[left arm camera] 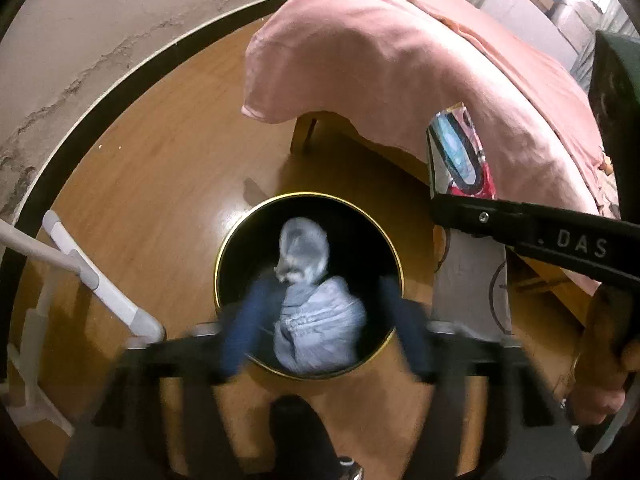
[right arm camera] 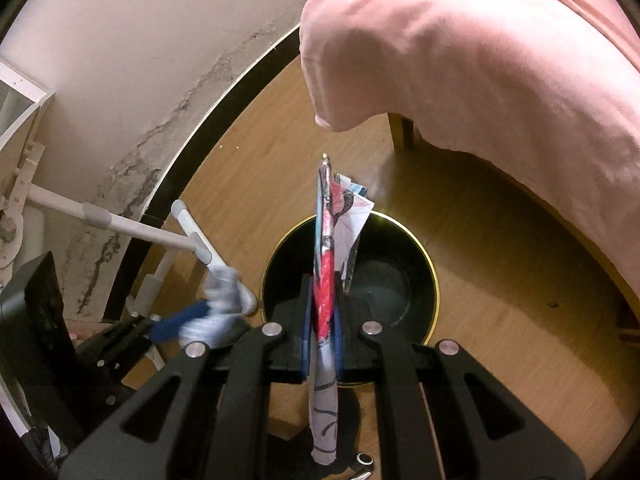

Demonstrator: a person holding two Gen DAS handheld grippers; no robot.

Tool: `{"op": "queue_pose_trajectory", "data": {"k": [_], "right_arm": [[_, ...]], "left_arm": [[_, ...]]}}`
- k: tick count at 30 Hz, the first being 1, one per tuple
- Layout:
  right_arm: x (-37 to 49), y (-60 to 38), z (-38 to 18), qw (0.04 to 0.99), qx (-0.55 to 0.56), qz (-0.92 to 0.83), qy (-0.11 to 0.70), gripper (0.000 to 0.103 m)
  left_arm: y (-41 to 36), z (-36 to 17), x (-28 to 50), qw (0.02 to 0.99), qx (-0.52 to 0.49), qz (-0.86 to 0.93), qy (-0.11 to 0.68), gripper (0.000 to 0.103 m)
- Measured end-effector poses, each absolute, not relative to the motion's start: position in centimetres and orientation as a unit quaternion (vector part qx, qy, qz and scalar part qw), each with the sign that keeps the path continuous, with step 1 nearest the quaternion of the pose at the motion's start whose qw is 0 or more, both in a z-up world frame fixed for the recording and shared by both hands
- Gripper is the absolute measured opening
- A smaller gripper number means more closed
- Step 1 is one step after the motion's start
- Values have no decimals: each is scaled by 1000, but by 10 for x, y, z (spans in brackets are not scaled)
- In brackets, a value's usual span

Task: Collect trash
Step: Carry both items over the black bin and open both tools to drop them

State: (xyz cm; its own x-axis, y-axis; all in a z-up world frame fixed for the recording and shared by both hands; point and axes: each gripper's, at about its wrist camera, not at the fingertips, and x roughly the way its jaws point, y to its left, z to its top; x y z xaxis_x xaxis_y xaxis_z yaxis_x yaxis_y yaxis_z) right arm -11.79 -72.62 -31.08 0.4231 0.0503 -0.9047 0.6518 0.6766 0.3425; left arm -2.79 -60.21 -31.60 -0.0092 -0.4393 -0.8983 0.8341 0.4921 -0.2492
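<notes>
Trash is sitting in both of my claws right now, and both pieces are hanging over the black bin (left arm camera: 308,216) on the wooden floor (left arm camera: 160,168), beside the bed with the pink cover (left arm camera: 400,60). My left gripper (left arm camera: 320,320) is standing with its blue pads spread wide, and the crumpled pale tissue (left arm camera: 316,304) is sitting between them without either pad pressing on it, directly above the bin's dark opening; it is blurred, so I am judging it to be loose and dropping rather than held. My right gripper (right arm camera: 324,320) is clamping tight on the folded printed wrapper (right arm camera: 332,248), red, blue and white, which is sticking up past the pads and trailing down below them. That wrapper is hovering above the bin's gold rim (right arm camera: 434,280), slightly to the near side. Looking into the bin from the right wrist, I am seeing only a bare dark bottom, so nothing is lying inside yet. A white folding rack (right arm camera: 132,230) is leaning near the wall to the left. By my reckoning, the tissue is as good as delivered, the wrapper is still waiting for release, and whether more litter is lying elsewhere in the room I cannot tell.
</notes>
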Motion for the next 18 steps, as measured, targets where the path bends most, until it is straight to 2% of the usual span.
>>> {"op": "queue_pose_trajectory", "data": {"k": [8, 11, 13, 14, 15, 18], "right_arm": [[-111, -730, -334, 752, 350, -189, 525, 9], [-105, -728, -341, 748, 349, -184, 533, 11], [-104, -728, -342, 745, 350, -187, 536, 31], [-104, -729, -340, 746, 351, -190, 534, 56], [-104, -729, -337, 749, 348, -194, 529, 65], [-105, -728, -328, 756, 338, -201, 523, 66]], "left_arm": [[-599, -319, -20, 683, 178, -462, 537, 71], [-594, -316, -18, 687, 176, -463, 532, 75], [-591, -314, -17, 690, 172, -461, 531, 78], [-590, -312, -16, 691, 169, -461, 531, 79], [-588, -310, -15, 693, 167, -459, 530, 80], [-582, -302, -14, 697, 159, -460, 526, 82]]}}
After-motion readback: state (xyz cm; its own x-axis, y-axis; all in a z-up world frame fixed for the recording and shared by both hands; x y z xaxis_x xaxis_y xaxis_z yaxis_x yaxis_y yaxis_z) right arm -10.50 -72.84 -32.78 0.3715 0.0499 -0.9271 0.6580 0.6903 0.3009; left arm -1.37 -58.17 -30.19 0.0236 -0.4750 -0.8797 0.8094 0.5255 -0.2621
